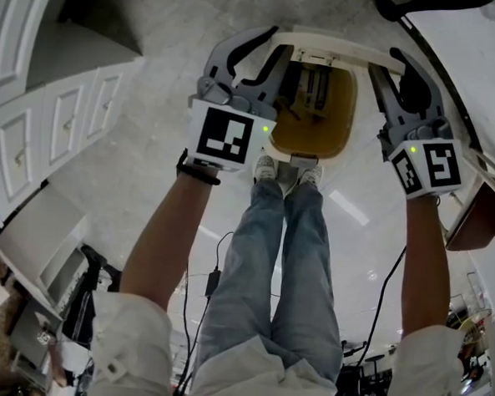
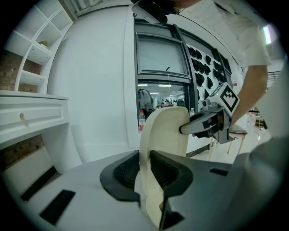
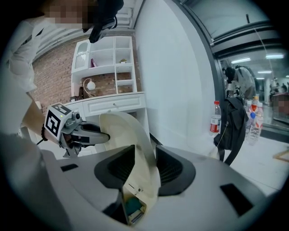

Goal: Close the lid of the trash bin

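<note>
While the lid (image 1: 340,45) is standing up behind the open bin (image 1: 340,123) by the person's feet (image 1: 287,172), the left gripper (image 1: 269,54) and right gripper (image 1: 388,66) are each clamping one side of it.

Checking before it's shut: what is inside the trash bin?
Inside the trash bin: a yellow-brown lining and an indistinct pale item; the raised lid hides the far part.

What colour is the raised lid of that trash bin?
Cream, a pale off-white. The lid shows best in the left gripper view.
</note>
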`<state>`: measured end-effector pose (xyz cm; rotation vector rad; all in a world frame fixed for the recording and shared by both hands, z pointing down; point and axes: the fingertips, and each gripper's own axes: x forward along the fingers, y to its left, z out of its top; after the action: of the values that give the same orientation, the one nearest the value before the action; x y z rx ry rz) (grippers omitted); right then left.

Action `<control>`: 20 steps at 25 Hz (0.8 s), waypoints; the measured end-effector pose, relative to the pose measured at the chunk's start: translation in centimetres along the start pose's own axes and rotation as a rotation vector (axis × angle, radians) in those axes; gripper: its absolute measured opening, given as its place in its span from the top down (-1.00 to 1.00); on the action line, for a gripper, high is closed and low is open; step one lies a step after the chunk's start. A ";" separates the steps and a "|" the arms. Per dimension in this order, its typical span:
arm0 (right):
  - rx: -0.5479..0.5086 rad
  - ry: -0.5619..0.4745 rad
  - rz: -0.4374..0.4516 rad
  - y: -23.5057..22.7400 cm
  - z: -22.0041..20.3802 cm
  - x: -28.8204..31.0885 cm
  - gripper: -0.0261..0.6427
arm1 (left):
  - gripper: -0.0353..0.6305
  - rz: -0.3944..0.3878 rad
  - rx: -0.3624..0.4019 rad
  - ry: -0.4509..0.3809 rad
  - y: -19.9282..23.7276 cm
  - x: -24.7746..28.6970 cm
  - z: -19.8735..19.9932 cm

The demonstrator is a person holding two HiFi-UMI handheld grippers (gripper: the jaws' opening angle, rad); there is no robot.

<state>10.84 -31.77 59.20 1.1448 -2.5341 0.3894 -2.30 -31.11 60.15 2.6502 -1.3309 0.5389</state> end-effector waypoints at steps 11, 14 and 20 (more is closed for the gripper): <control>-0.022 0.016 -0.006 0.1 -0.1 -0.1 0.50 | 0.63 -0.005 -0.018 0.007 -0.1 -0.2 -0.1; -0.017 0.013 -0.006 0.2 -0.3 -0.4 0.50 | 0.63 -0.008 -0.017 0.007 -0.3 -0.4 -0.1; -0.028 0.025 0.013 0.7 -0.8 -1.1 0.52 | 0.64 -0.032 -0.008 0.011 -1.0 -0.9 -0.3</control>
<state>11.10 -30.32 59.39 1.1071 -2.5192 0.3682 -2.09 -29.75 60.19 2.6530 -1.2831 0.5424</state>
